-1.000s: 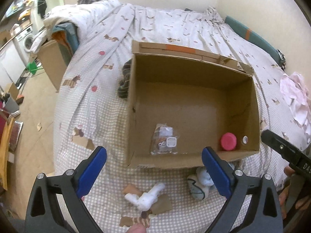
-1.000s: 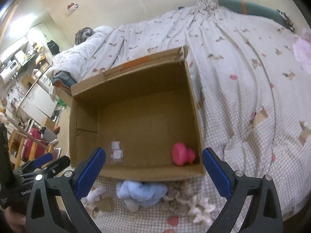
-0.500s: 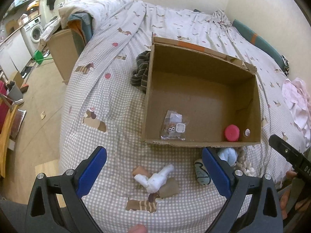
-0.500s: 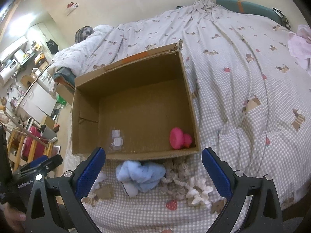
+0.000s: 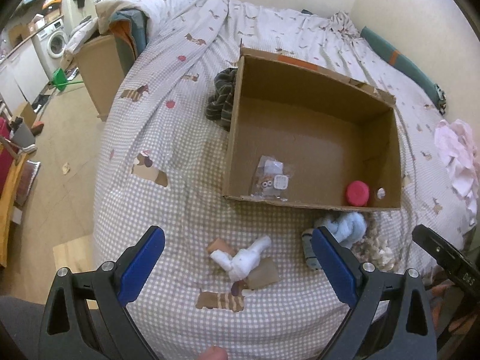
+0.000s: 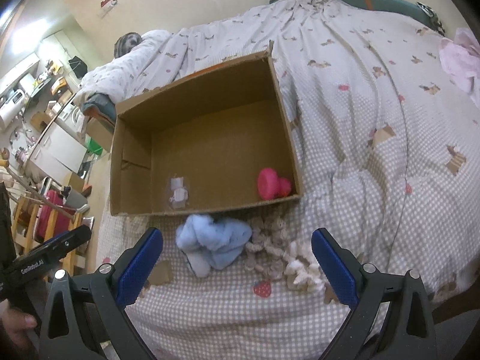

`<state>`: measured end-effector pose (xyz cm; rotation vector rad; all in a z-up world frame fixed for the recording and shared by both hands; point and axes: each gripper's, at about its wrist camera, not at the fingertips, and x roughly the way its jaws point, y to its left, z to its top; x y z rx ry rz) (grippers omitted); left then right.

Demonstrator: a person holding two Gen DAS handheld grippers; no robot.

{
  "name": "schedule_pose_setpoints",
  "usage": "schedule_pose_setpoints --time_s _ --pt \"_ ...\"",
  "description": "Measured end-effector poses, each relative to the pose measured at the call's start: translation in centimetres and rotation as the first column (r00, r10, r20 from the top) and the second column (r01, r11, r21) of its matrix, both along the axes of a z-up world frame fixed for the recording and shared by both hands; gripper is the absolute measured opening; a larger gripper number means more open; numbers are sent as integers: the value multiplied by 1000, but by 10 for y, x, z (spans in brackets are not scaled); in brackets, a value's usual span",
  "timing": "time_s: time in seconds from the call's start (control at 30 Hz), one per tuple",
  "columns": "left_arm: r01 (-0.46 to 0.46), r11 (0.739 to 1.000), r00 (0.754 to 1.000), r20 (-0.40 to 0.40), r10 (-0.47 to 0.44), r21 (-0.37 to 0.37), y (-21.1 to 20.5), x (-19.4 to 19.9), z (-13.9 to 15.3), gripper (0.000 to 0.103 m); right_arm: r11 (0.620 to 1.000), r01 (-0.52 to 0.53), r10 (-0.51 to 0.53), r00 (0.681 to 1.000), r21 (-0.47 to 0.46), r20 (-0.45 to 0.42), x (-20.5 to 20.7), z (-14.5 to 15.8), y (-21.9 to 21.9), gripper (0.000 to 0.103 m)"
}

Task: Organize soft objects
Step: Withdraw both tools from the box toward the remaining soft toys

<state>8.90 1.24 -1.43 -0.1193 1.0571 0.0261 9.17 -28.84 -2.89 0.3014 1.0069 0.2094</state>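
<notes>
- Change noted: both of your grippers have drawn back from the cardboard box [image 5: 312, 138]. A second ago its near wall sat close under the blue pads; now open bedspread [image 5: 180, 210] lies between the pads and that wall, and the soft things in front of the box have come into fuller view. Judged meaning: a drop into the box looks finished, and you are set up to choose the next piece.
- Left gripper [image 5: 237, 265]: fingers spread wide, holding nothing, touching nothing. It hangs above the bedspread on the near side of the box.
- Right gripper [image 6: 237, 265]: fingers likewise wide apart and empty, clear of everything, also near of the box.
- White soft toy [image 5: 243, 259]: on the bedspread, near of the box's front wall and towards its left end, in line with the left gripper's gap. Likely the next pick for that hand.
- Light blue soft bundle [image 6: 213, 244]: just in front of the box's near wall, about mid-width, in line with the right gripper's gap.
- Beige knotted rope piece [image 6: 267, 240] and white knotted piece [image 6: 303, 270]: just right of the blue bundle, near of the box's right front corner.
- Inside the box: a clear plastic packet [image 5: 271, 178] at the near wall, left of centre; a pink round toy [image 6: 271, 184] in the near right corner.
- Dark striped cloth [image 5: 220, 99]: against the box's left wall, outside, at its far end.
</notes>
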Motion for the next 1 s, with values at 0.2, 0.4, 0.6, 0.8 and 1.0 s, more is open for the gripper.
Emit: schedule_pose_setpoints --time_s 0.2,0.4,0.6,0.8,1.0 --pt "-8 1000 1000 -24 8 6 0 0 -5 98 999 -35 35 999 8 -21 -6 -5 6 103" --pt "-17 1000 999 -33 18 11 1 2 -7 98 997 -42 45 998 64 -51 -6 -10 7 103" --pt "-33 999 999 -37 34 13 6 2 -9 98 980 -31 56 991 199 -123 1 -23 4 103" --pt "-71 998 996 -61 70 -3 23 -1 -13 98 956 -63 125 971 285 -205 11 -44 22 93" --pt "-125 992 989 -84 123 -26 42 -4 -16 98 988 -56 91 964 143 -251 27 -59 51 93"
